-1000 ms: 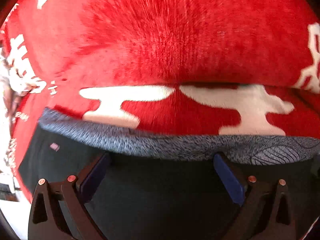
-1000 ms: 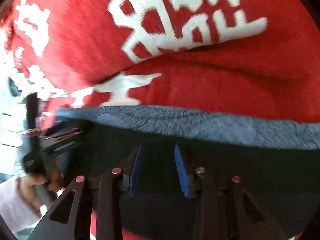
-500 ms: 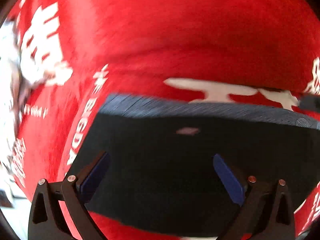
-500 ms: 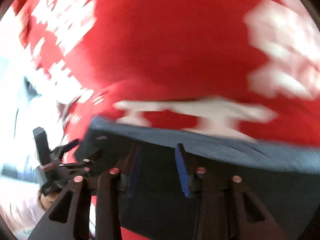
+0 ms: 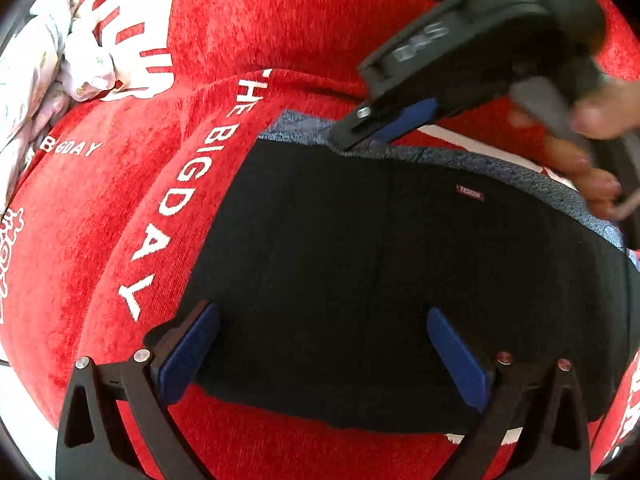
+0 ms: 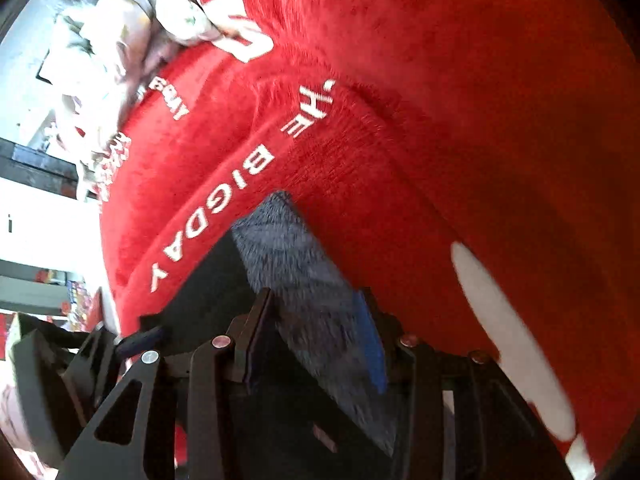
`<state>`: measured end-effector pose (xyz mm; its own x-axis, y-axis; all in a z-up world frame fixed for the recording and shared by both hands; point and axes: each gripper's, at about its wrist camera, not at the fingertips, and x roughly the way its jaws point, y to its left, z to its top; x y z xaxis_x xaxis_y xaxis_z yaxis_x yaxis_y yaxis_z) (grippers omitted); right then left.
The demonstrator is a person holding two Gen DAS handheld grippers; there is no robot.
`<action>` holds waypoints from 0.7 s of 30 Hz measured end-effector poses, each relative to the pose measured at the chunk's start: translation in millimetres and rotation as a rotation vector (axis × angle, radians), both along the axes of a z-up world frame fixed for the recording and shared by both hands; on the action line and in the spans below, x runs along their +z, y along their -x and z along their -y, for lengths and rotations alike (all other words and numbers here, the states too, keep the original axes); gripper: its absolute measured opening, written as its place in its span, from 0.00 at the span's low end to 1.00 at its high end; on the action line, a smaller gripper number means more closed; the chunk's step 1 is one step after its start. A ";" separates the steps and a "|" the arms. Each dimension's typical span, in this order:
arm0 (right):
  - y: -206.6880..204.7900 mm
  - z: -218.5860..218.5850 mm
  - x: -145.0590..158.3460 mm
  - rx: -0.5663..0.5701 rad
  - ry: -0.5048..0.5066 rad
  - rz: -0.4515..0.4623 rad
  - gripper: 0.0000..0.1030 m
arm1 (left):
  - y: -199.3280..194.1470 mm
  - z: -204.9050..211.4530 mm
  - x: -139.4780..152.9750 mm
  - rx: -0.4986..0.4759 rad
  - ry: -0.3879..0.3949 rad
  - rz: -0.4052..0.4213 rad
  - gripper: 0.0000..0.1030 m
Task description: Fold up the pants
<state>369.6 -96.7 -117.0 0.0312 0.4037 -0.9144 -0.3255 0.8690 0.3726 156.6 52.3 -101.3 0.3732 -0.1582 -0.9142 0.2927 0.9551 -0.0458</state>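
Observation:
Black folded pants [image 5: 380, 280] with a grey waistband [image 5: 500, 168] lie flat on a red blanket [image 5: 280, 20]. My left gripper [image 5: 322, 356] stands open just above the pants' near edge, its blue pads wide apart and nothing between them. The right gripper [image 5: 384, 128] reaches in from the upper right with its tips at the waistband's left end, a hand [image 5: 592, 120] behind it. In the right wrist view the right gripper [image 6: 314, 344] is open, and the grey waistband [image 6: 296, 272] lies flat in the gap between its pads. The left gripper [image 6: 136, 340] shows at the lower left.
The red blanket [image 6: 440, 120] carries white lettering reading THE BIG DAY. A crumpled pale cloth [image 5: 40, 60] lies at its far left; the same pale cloth [image 6: 132, 20] shows in the right wrist view. Beyond the blanket's left edge is a bright room [image 6: 24, 200].
Both grippers slid left along the pants, so the pants' left end now shows. The right gripper rolled, reached the waistband's corner, and now appears in the left wrist view.

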 end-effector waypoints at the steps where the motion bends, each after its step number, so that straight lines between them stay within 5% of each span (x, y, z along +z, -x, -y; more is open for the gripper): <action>1: -4.4 -2.4 -4.5 0.000 0.004 -0.006 0.44 | -0.5 -0.9 -0.9 -0.003 0.005 0.007 1.00; 5: -23.2 5.6 -17.8 -0.066 -0.056 -0.101 0.44 | 5.0 1.9 1.2 -0.017 0.013 0.017 1.00; 9: -24.4 3.2 -2.9 -0.070 -0.127 -0.094 0.44 | 0.6 -0.9 0.4 -0.021 0.021 -0.003 1.00; 12: -26.7 -10.5 -11.0 -0.023 -0.068 -0.115 0.44 | -0.4 -2.9 -0.8 -0.033 0.022 0.004 1.00; 13: -27.4 -12.0 -14.6 -0.035 -0.061 -0.130 0.34 | -0.2 -3.5 0.2 -0.031 0.019 0.004 1.00; 14: -26.9 -11.2 -12.3 -0.051 -0.083 -0.133 0.14 | 0.3 -4.4 2.3 -0.025 0.014 0.004 1.00; 15: -25.5 -12.6 -6.9 -0.056 -0.091 -0.130 0.08 | 1.2 -5.5 4.9 -0.017 0.014 0.001 1.00; 21: -22.9 -16.9 20.0 -0.018 -0.199 -0.113 0.08 | 7.3 -21.7 14.7 0.043 0.018 -0.004 1.00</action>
<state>392.5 -79.8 -97.0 -0.0585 0.5769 -0.8147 -0.2572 0.7799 0.5707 149.3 74.0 -86.6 0.3759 -0.1588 -0.9130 0.2514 0.9657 -0.0644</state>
